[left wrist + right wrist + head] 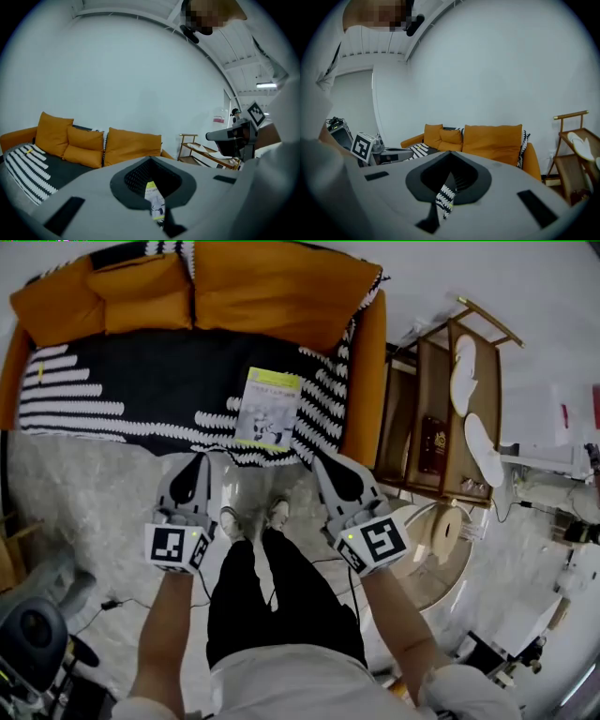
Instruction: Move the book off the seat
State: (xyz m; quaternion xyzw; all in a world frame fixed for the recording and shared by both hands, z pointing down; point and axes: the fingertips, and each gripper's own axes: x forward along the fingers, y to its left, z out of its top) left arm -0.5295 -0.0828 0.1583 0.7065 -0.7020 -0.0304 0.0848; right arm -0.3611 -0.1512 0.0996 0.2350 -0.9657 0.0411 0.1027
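Observation:
The book [267, 407], with a yellow-green and white cover, lies flat on the black-and-white striped throw [141, 381] near the front edge of the orange sofa's seat. My left gripper [199, 458] hovers over the floor just short of the sofa, left of the book, jaws shut and empty. At the same distance my right gripper [320, 458] hangs right of the book, also shut with nothing in it. In the left gripper view a sliver of the book [154, 199] shows through the slit below that gripper's closed jaws [151, 160]. The right gripper [450, 154] points at the sofa's striped throw [444, 197].
Orange back cushions [272, 282] line the sofa. A wooden rack [441, 418] with white slippers stands right of the sofa's arm, a round wooden stool [441, 540] in front of it. The person's legs and shoes [253, 521] stand between the grippers on a pale rug. Equipment [33, 643] sits bottom left.

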